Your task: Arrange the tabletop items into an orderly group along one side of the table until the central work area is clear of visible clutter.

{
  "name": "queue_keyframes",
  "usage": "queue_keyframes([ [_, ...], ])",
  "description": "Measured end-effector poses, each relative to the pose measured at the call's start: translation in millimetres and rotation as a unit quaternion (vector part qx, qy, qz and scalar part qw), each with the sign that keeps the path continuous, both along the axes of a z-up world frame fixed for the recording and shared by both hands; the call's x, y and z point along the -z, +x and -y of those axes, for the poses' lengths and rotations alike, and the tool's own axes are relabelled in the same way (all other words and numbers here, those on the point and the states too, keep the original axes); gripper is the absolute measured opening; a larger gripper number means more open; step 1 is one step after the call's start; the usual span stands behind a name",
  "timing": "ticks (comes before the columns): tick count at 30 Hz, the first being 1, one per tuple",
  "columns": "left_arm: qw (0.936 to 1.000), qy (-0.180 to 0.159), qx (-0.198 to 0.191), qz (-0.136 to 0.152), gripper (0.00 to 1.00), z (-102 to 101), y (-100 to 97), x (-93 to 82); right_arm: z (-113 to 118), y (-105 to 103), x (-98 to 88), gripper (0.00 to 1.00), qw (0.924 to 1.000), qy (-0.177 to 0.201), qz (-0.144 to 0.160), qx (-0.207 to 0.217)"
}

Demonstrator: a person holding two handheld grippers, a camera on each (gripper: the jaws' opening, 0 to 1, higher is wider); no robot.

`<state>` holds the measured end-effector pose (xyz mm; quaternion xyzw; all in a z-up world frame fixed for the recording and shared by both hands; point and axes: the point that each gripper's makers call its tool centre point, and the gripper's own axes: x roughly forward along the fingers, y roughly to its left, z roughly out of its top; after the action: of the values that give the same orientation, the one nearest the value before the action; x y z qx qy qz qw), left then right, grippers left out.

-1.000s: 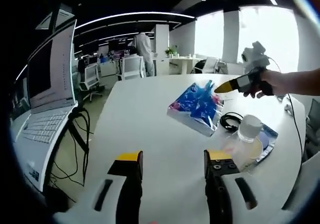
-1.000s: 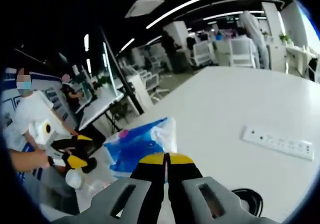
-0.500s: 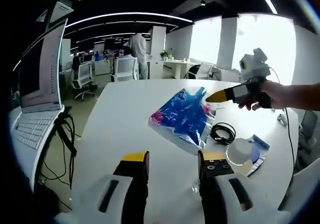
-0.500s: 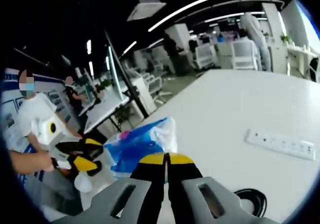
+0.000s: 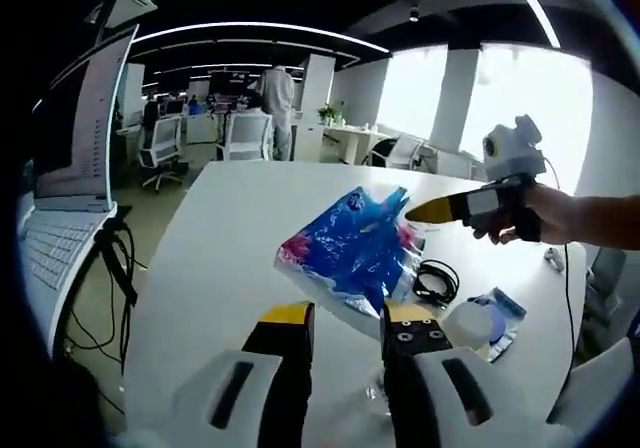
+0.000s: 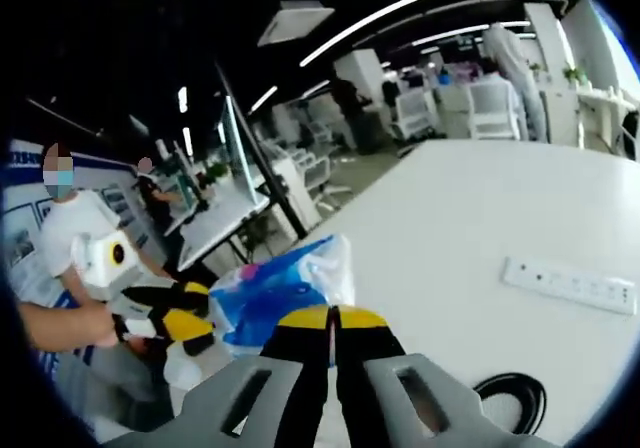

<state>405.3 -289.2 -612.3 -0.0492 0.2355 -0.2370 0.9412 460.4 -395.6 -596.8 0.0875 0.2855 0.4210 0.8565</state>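
In the left gripper view the white table [image 5: 230, 228] runs away from the camera, its far end and its left edge bare, with a laptop [image 5: 60, 198] on a stand beyond that left edge. The clutter sits toward the right side: a blue plastic packet [image 5: 350, 248], a coiled black cable [image 5: 435, 280] just beside it, a clear bottle with a white cap [image 5: 468, 325] and a blue-and-white flat item [image 5: 500, 306] next to the bottle.

The left gripper [image 5: 343, 320] has its yellow-tipped jaws apart with a narrow gap between them, holding nothing. The packet's near corner lies just ahead of the tips and the bottle sits just right of the right jaw; whether that jaw touches it is hard to tell.

The right gripper [image 6: 331, 318] has its jaws pressed together on the packet's white edge, the blue packet [image 6: 275, 293] spreading left from the tips. In the right gripper view a white power strip [image 6: 570, 286] lies well apart on open table to the right, and the cable [image 6: 510, 398] coils near the bottom.
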Motion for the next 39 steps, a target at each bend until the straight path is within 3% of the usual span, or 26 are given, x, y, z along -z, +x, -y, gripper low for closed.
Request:
queue_keyframes([
  [21, 0.9977, -0.043, -0.043, -0.029, 0.02, -4.8, 11.7, -4.1, 3.1, -4.9, -6.7, 0.00, 1.0000, 0.009, -0.001, -0.003],
  [39, 0.9967, -0.053, -0.044, -0.043, 0.00, 1.0, 16.2, -12.2, 13.6, -10.7, -2.1, 0.00, 0.9997, -0.020, 0.009, -0.013],
])
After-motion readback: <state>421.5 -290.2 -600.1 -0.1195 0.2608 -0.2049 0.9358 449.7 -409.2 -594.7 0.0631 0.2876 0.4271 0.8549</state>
